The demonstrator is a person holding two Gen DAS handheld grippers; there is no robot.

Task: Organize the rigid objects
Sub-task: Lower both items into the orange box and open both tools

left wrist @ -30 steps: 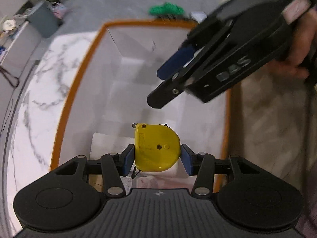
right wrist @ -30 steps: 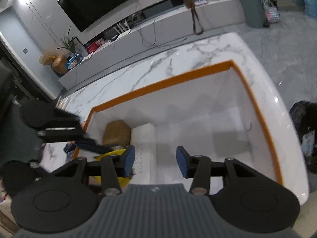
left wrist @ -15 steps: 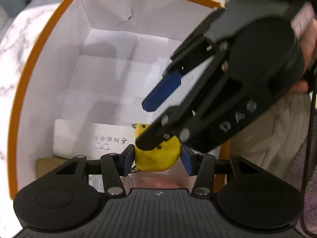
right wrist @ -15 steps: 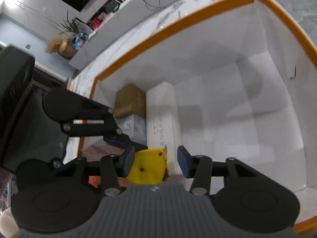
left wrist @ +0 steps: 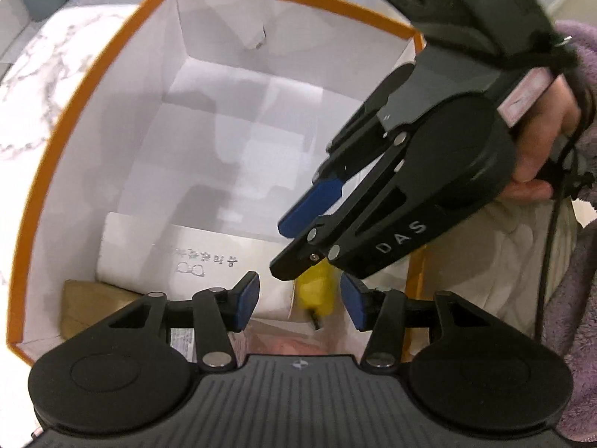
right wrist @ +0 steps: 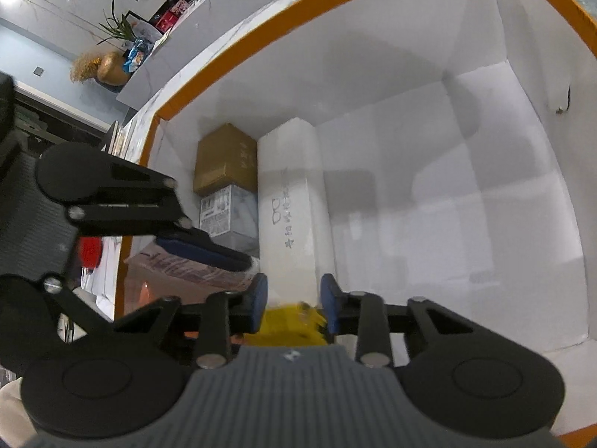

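While the orange-rimmed white box (right wrist: pixel 335 37) sits on the marble counter (left wrist: pixel 48 71), a long white carton (right wrist: pixel 291 201) lies inside; the left gripper (left wrist: pixel 298 302) hangs with jaws open, and the right gripper's (right wrist: pixel 294 308) jaws are closing around the yellow tape measure (right wrist: pixel 289 323) low in the box.

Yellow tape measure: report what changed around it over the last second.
The right gripper came down into the orange-rimmed box and its jaws are closing on the yellow tape measure; it now sits loose between the left gripper pads. The white carton and brown box stayed put.
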